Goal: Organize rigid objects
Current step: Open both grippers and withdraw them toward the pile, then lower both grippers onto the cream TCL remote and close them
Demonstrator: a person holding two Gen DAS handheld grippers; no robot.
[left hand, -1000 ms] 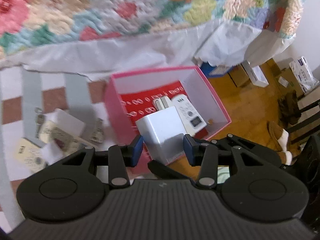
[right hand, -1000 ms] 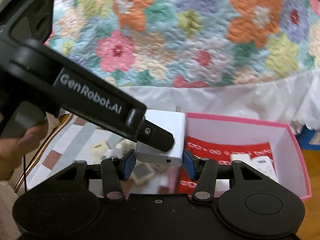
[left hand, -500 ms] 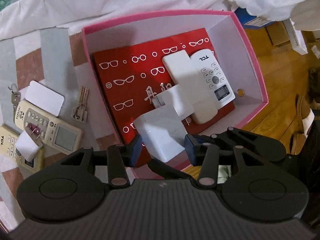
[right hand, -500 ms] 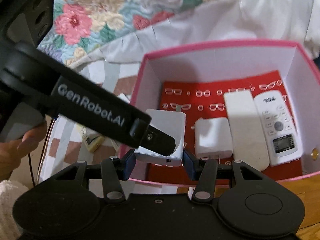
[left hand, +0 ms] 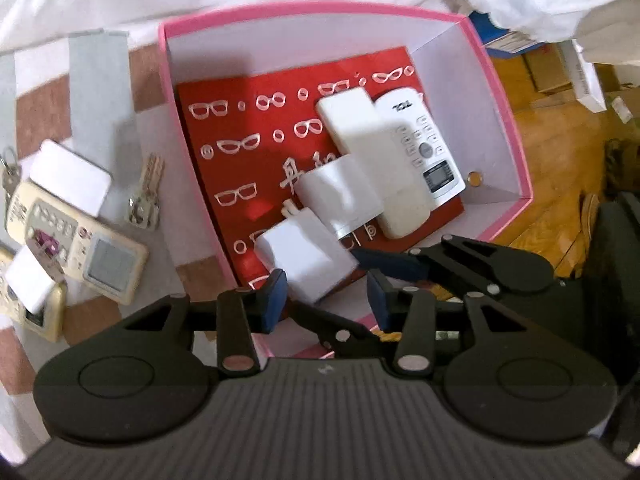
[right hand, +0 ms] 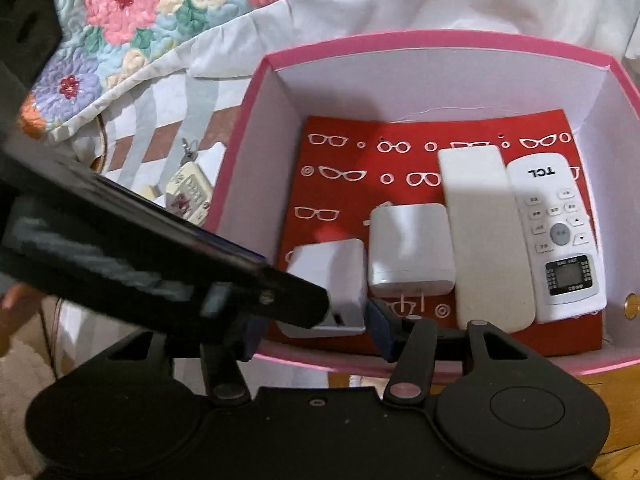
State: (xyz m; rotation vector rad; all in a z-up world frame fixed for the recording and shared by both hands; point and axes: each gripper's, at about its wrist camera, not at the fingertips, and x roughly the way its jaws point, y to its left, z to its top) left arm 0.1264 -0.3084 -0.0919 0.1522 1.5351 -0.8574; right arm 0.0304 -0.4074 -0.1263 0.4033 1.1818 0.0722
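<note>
A pink box with a red glasses-print card on its floor holds a white TCL remote, a plain white bar and a white charger. A second white charger lies at the box's near edge, between the pads of both grippers. My left gripper and my right gripper each stand around it; contact is unclear. The same charger, other charger and remote show in the right wrist view, partly behind the left gripper's arm.
Left of the box on the checked cloth lie two cream remotes, white cards and keys. A floral quilt and white sheet hang behind. Wooden floor with cardboard boxes lies to the right.
Both grippers have lowered the white charger into the box, beside the other charger. The views have tilted down from the quilt onto the box.
</note>
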